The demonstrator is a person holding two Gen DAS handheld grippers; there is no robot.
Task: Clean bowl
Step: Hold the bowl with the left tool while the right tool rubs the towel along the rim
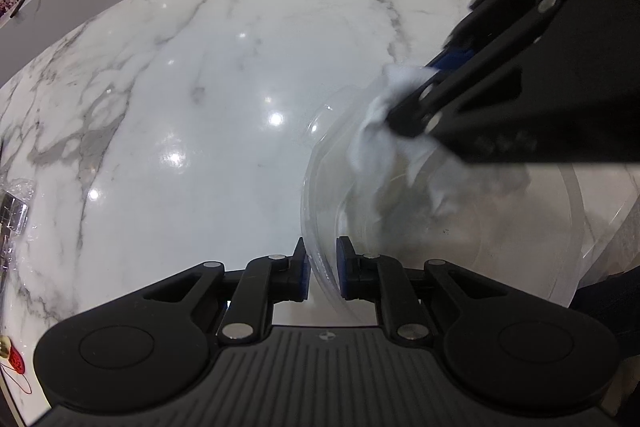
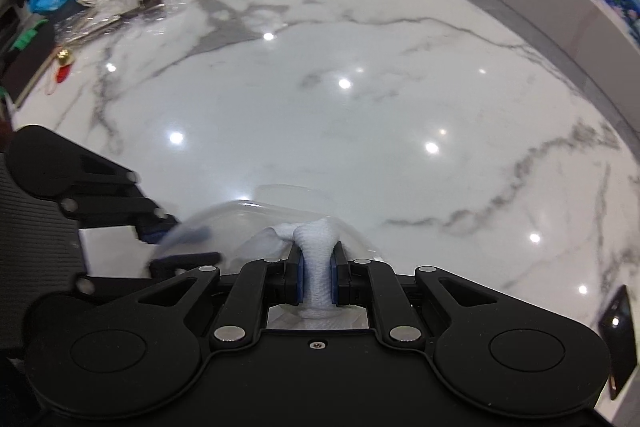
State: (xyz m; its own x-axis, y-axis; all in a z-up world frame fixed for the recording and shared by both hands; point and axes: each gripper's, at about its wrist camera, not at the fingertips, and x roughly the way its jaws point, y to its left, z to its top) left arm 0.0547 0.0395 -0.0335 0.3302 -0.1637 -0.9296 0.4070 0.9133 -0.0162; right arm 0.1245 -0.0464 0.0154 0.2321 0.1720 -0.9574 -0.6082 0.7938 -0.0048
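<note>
Bowl (image 1: pixel 400 227): clear plastic, tipped on its side over the white marble counter (image 1: pixel 200 107), near right. Left claw (image 1: pixel 323 269): narrowly parted, pinching the bowl's rim. Right claw (image 2: pixel 316 277): reaching in from the right, clamped on a bunched white cloth (image 2: pixel 316 267) pressed inside the bowl. Clutter at the counter's far left.

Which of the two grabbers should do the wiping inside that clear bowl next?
The right gripper: it is shut on the white cloth, already inside the clear bowl. The left gripper pinches the bowl's rim, steadying it.
</note>
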